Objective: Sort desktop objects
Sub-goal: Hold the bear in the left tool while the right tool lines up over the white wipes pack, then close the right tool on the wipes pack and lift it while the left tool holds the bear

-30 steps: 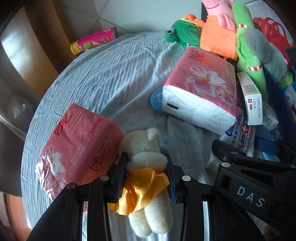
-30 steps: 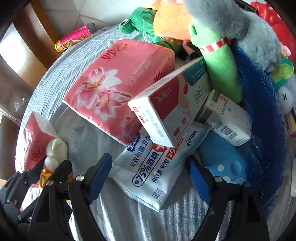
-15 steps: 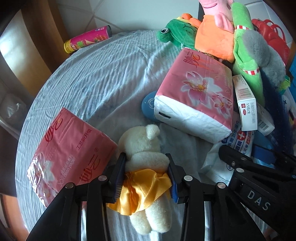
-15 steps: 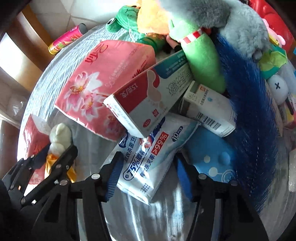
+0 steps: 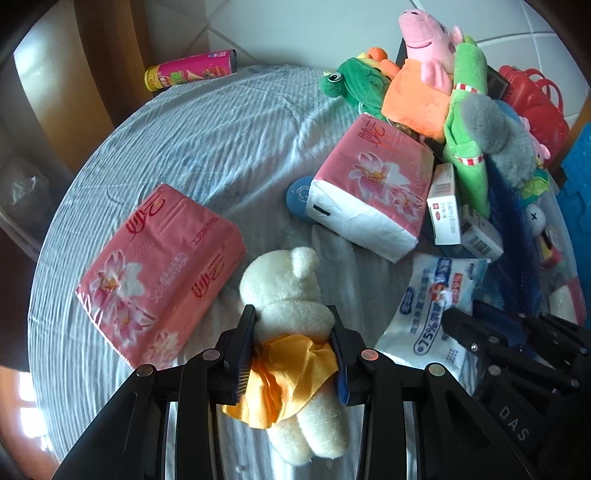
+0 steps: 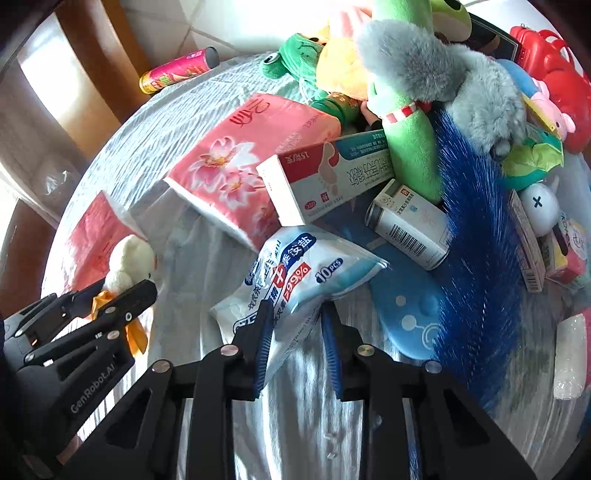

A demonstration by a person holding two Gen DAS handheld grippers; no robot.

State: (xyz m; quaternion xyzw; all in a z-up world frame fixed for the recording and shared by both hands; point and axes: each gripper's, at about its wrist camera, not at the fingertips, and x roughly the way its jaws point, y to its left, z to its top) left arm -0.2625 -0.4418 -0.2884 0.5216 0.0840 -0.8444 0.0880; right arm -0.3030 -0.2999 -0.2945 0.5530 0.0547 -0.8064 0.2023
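Observation:
My left gripper (image 5: 291, 314) is shut on a white teddy bear (image 5: 284, 280) in a yellow skirt, its jaws closing tighter on the waist. The bear hangs just above the pale blue tablecloth (image 5: 221, 140), beside a pink tissue pack (image 5: 159, 273). In the right wrist view my right gripper (image 6: 295, 310) is shut on the near end of a white-and-blue wipes pack (image 6: 295, 266). That end is pinched and tilted up. The left gripper (image 6: 123, 288) with the bear shows at that view's left edge. A second pink tissue pack (image 5: 373, 184) leans on the pile.
A pile fills the right: a green frog plush (image 5: 351, 85), a pink pig plush (image 5: 424, 33), medicine boxes (image 6: 325, 177), a blue duster (image 6: 469, 221), a blue pad (image 6: 406, 314) and a red basket (image 5: 535, 107). A pink can (image 5: 192, 70) lies at the far table edge.
The right gripper's jaws have gone from wide open to shut on the wipes pack, lifting its near end. Both grippers have risen a little, the bear rising with the left one.

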